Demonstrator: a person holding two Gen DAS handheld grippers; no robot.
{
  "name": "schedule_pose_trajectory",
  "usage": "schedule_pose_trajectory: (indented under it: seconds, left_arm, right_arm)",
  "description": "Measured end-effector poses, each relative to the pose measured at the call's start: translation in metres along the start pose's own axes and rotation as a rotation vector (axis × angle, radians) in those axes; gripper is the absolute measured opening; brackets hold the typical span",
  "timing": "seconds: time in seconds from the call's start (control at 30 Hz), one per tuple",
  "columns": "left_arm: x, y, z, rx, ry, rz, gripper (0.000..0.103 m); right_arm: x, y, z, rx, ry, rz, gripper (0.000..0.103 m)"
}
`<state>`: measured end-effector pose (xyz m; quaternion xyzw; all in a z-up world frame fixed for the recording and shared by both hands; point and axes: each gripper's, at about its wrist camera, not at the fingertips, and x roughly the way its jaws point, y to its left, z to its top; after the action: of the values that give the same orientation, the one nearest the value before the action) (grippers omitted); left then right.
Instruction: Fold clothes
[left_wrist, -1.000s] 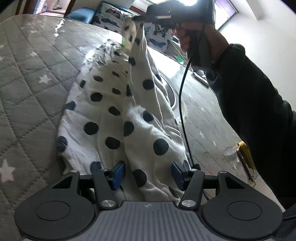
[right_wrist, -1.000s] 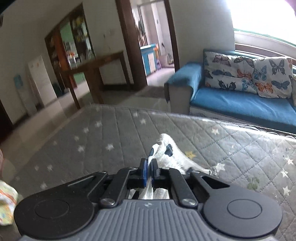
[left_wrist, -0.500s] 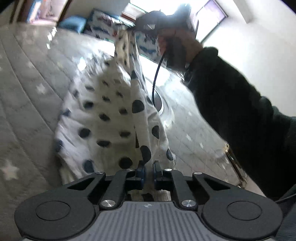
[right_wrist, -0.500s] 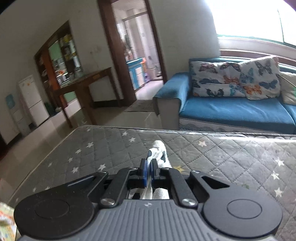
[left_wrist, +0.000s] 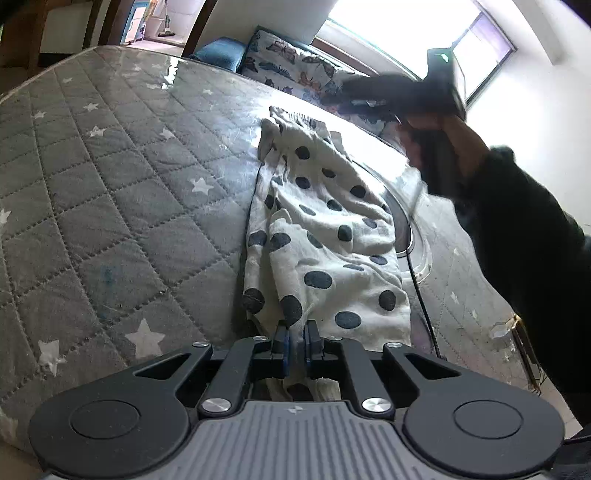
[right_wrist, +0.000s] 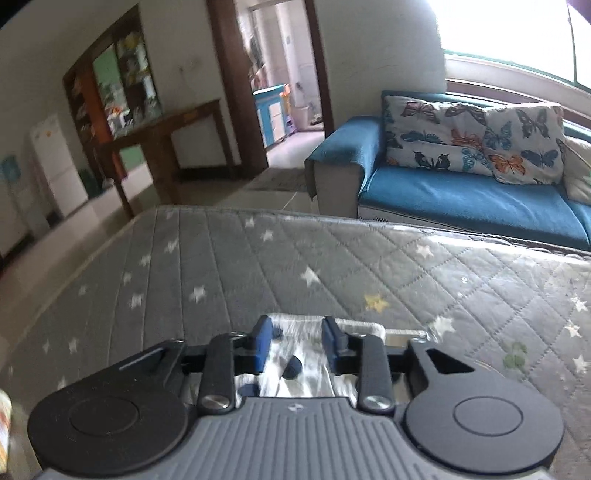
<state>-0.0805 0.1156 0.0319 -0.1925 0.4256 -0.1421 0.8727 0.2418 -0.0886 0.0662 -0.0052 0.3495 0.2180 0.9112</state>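
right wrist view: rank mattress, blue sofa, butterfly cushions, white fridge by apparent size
1. mattress, fills most of the lower frame, though it is also nearest the camera.
2. blue sofa.
3. butterfly cushions, taken together.
4. white fridge, smallest as seen, but it stands farthest back, so true size is unsure.

The right gripper (right_wrist: 295, 341) has its blue pads (right_wrist: 261, 345) spread apart above the white polka-dot cloth (right_wrist: 299, 363), which lies on the grey quilted mattress (right_wrist: 258, 269) with star print. Behind the mattress stands a blue sofa (right_wrist: 461, 195) with two butterfly cushions (right_wrist: 476, 140), and a wooden table (right_wrist: 166, 129) is at the left.
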Motion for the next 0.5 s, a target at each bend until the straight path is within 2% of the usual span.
schedule_pose_trajectory:
  seconds: [0.1, 0.2, 0.5]
  left_arm:
    - [-0.011, -0.003, 0.002, 0.009, -0.043, 0.004, 0.009]
    - [-0.013, -0.001, -0.001, 0.001, -0.034, 0.017, 0.009]
    - [-0.011, 0.012, -0.013, -0.045, 0.006, 0.077, 0.009]
  right_arm:
    - [-0.021, 0.0, -0.012, -0.066, 0.036, 0.044, 0.038]
    - [-0.047, 0.002, -0.035, -0.128, 0.092, 0.115, 0.039]
    - [-0.134, 0.047, -0.149, -0.36, 0.198, 0.391, 0.039]
